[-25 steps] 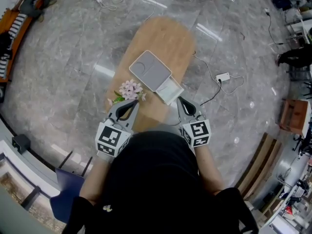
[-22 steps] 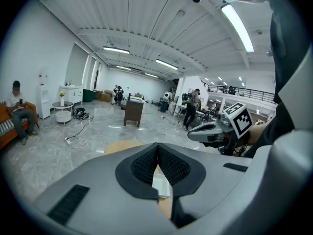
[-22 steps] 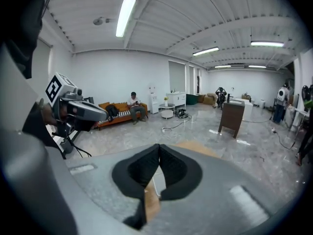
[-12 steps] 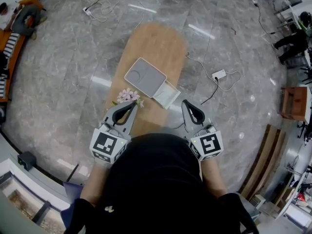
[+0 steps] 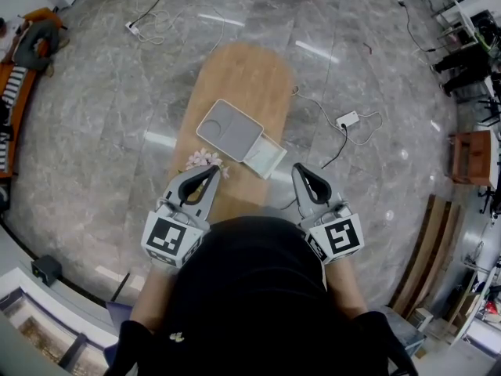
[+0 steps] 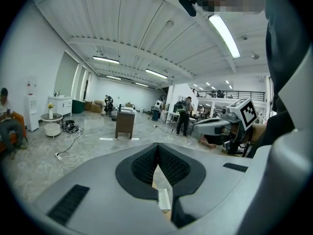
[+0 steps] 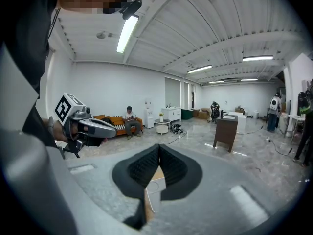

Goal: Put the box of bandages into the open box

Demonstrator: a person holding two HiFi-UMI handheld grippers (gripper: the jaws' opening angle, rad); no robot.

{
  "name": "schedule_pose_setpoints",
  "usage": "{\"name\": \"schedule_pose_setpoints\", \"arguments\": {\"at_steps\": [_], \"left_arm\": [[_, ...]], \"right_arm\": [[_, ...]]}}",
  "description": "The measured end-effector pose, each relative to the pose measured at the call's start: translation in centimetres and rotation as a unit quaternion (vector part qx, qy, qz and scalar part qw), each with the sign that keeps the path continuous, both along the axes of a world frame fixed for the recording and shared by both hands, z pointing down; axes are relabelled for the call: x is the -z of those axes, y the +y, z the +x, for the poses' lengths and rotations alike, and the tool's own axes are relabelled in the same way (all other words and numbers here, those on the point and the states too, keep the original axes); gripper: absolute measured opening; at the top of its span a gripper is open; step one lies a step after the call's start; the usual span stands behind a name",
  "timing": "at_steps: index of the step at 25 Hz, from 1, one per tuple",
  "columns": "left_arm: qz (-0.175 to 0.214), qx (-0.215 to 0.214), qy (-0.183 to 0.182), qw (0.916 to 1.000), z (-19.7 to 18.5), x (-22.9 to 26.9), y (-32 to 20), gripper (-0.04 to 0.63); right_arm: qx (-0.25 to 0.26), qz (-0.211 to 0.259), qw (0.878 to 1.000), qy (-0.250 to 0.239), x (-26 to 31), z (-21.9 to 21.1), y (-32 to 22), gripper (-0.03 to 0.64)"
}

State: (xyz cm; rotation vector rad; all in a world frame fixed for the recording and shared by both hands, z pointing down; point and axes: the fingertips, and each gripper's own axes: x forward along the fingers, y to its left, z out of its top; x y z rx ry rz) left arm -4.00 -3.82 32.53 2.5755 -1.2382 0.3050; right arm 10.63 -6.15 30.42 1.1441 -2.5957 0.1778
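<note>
On the oval wooden table [image 5: 244, 73] lies a flat grey square box [image 5: 228, 129]. A white open box [image 5: 264, 155] touches its near right corner. I cannot tell which item is the box of bandages. My left gripper [image 5: 213, 169] hangs above the table's near end beside the flowers, shut and empty. Just off the table's near right edge, my right gripper [image 5: 297, 168] is also shut and empty. In the left gripper view the left gripper [image 6: 157, 153] shows pads meeting, with a strip of the white box [image 6: 164, 199] below. The right gripper [image 7: 159, 153] likewise shows touching pads above the grey box [image 7: 155, 187].
A small bunch of pink flowers [image 5: 205, 160] lies on the table near my left gripper. A power strip with cables [image 5: 347, 119] lies on the marble floor to the right. A dark wooden cabinet [image 6: 124, 125] and several people stand farther off in the room.
Both grippers have risen and drawn back from the boxes; the right one has shifted to the right, off the white box. The boxes have not moved.
</note>
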Motion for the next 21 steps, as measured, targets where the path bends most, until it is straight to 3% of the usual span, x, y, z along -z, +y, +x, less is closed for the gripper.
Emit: {"name": "schedule_pose_setpoints", "arguments": {"at_steps": [21], "left_arm": [[-0.002, -0.01, -0.006, 0.9999, 0.84, 0.05, -0.3, 0.011]], "right_arm": [[-0.019, -0.002, 1.0, -0.008, -0.33, 0.92, -0.45, -0.002]]}}
